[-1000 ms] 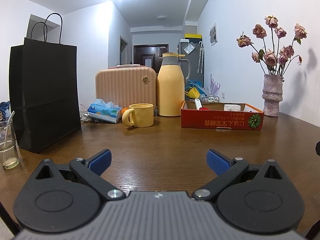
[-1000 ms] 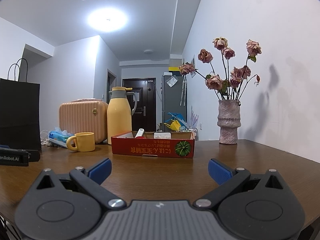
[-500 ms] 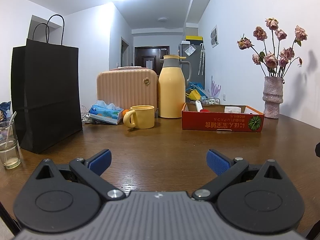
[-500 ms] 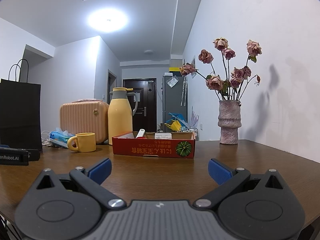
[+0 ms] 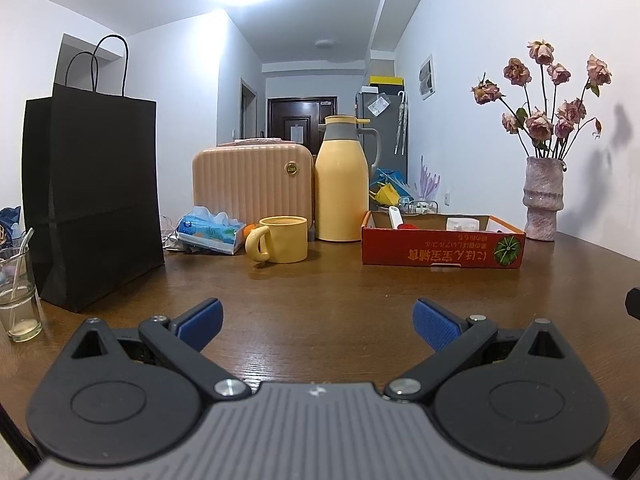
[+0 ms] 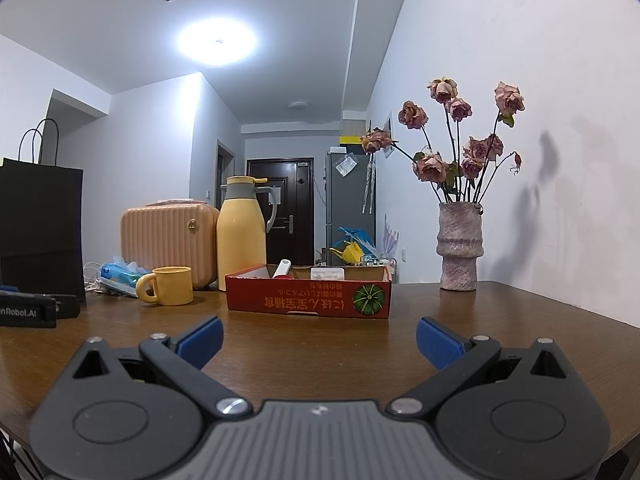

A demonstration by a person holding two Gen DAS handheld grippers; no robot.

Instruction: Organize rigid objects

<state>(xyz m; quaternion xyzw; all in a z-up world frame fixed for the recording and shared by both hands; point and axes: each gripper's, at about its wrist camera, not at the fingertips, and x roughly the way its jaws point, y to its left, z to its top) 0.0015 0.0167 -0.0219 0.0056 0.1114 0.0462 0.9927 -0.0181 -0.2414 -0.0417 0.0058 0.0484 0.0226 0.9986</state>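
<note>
A low red cardboard box (image 5: 442, 244) (image 6: 308, 298) sits on the brown table, with a white tube-like item (image 5: 395, 217) (image 6: 282, 269) and a white block (image 5: 462, 224) inside. A yellow mug (image 5: 282, 239) (image 6: 170, 291), a yellow thermos jug (image 5: 341, 184) (image 6: 241, 230) and a peach ribbed case (image 5: 252, 184) (image 6: 160, 236) stand left of it. My left gripper (image 5: 316, 326) hovers low over the near table, open and empty. My right gripper (image 6: 318, 342) is open too, facing the box from a short way off.
A tall black paper bag (image 5: 90, 196) (image 6: 40, 228) stands at the left with a glass (image 5: 16, 292) beside it. A tissue pack (image 5: 210, 232) lies by the case. A vase of dried roses (image 5: 542, 200) (image 6: 459, 248) stands at the right wall. The left gripper's body (image 6: 28, 312) shows at the right view's left edge.
Both views have shifted slightly, with the objects sitting a little further right and lower in frame; both grippers stay open and nothing on the table has moved.
</note>
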